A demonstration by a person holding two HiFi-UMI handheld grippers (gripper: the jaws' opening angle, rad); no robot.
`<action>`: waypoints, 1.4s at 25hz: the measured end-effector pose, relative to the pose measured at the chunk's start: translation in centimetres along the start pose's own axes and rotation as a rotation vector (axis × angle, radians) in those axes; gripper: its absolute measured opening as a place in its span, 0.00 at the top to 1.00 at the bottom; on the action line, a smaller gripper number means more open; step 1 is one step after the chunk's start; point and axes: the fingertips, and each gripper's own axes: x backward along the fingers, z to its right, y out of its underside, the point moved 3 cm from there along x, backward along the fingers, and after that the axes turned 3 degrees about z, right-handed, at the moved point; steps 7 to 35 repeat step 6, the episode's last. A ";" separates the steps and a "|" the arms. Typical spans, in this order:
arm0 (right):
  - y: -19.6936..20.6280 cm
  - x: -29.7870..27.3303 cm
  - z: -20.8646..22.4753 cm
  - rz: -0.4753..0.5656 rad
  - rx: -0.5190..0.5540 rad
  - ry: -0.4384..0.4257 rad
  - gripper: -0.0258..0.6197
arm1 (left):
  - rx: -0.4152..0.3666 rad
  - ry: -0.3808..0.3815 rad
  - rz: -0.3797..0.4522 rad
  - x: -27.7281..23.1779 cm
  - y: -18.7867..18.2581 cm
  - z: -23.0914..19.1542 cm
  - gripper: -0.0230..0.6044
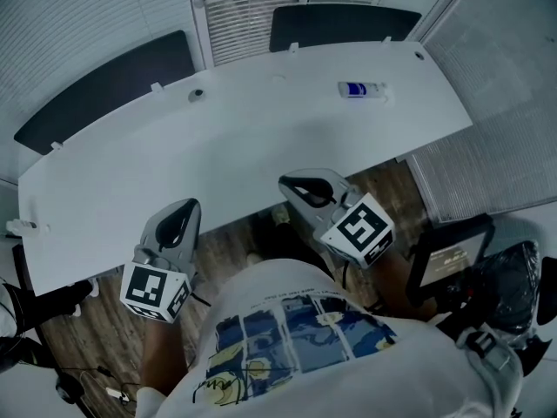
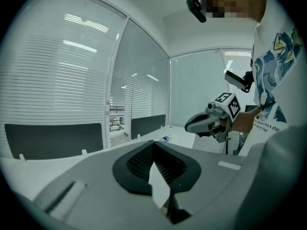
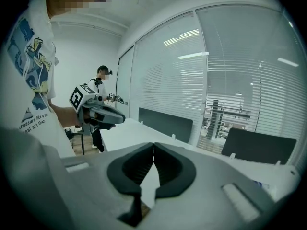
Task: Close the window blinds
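Hanging behind the glass wall beyond the desk, the white slatted window blinds [image 1: 248, 24] cover every pane. In the centre pane the slats stand open enough for the room behind to show through.

Two dark grey rectangular privacy panels [image 1: 104, 85] stand upright along the desk's far edge, directly before the blinds. The long white curved desk [image 1: 261, 155] lies between the blinds and both tools. A small white bottle with a blue label [image 1: 361, 90] lies on its far right part.

The left gripper [image 1: 184, 209] is at the desk's near edge, jaws clenched on nothing. The right gripper [image 1: 291, 185] is beside it, likewise clamped together and empty. Both are well apart from the blinds. A second person [image 3: 100, 87] stands further off along the glass wall.
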 end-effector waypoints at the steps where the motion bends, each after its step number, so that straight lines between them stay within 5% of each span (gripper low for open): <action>1: -0.1 -0.1 0.0 -0.001 0.002 0.000 0.96 | 0.001 -0.001 0.000 0.1 0.0 -0.1 0.96; 35: -0.2 -0.3 -0.3 -0.007 0.008 -0.005 0.96 | 0.006 -0.001 -0.006 0.3 0.2 -0.2 0.96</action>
